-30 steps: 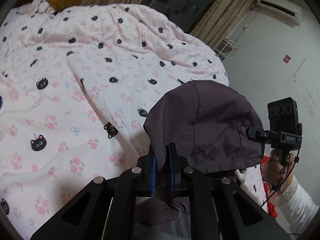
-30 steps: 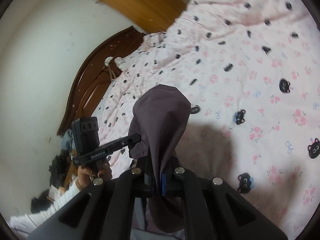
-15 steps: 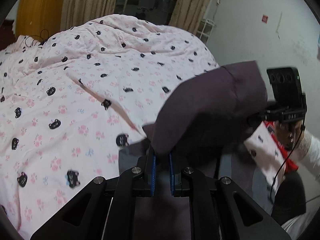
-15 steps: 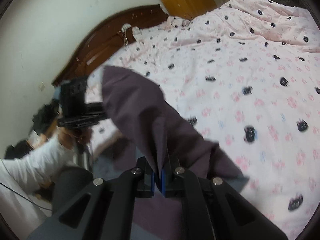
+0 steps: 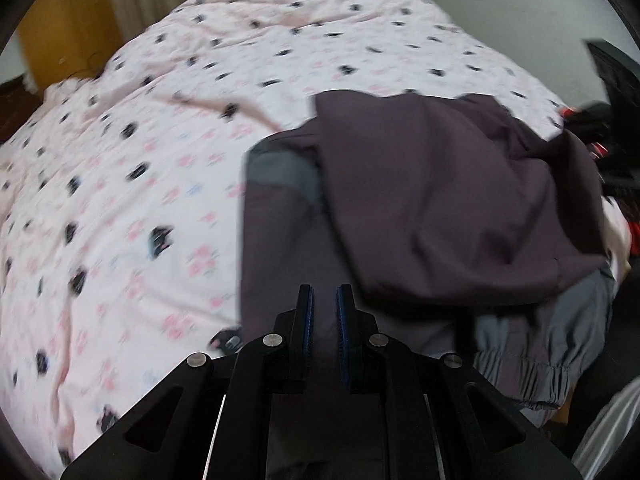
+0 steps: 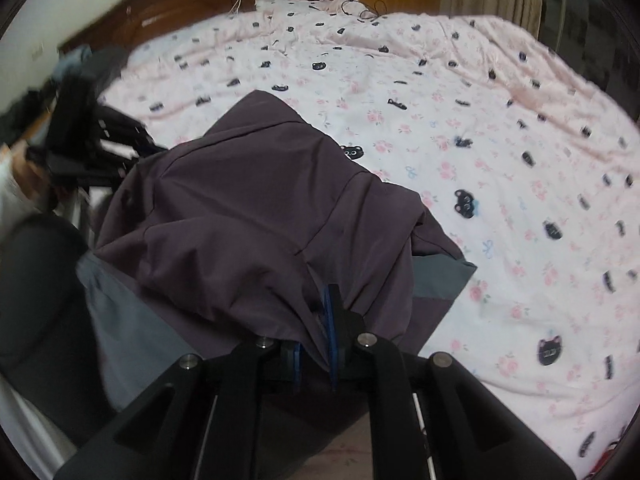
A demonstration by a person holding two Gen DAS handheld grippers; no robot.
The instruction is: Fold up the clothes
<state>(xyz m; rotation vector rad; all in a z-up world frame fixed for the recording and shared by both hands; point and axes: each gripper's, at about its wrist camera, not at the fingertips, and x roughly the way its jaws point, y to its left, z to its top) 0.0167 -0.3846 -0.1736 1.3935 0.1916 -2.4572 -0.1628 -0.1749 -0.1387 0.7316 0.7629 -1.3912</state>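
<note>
A dark purple jacket (image 5: 432,200) with grey panels lies on the near edge of the bed, its upper part folded over the lower part. My left gripper (image 5: 323,308) hovers over the jacket's near left part, its fingers slightly apart with nothing between them. In the right wrist view the same jacket (image 6: 248,208) is bunched up in front of me. My right gripper (image 6: 316,332) is shut on a fold of its purple cloth, which drapes over the left finger.
The bed carries a pink quilt (image 6: 500,140) with black cat faces and roses. A dark wooden headboard (image 6: 192,4) stands at the far end. The other hand-held gripper (image 6: 88,136) shows at the left. A grey elastic hem (image 5: 532,372) hangs over the bed's edge.
Both grippers have come down and forward, laying the raised jacket part over the rest of the jacket. My left gripper has let go of the cloth. My right still holds its fold.
</note>
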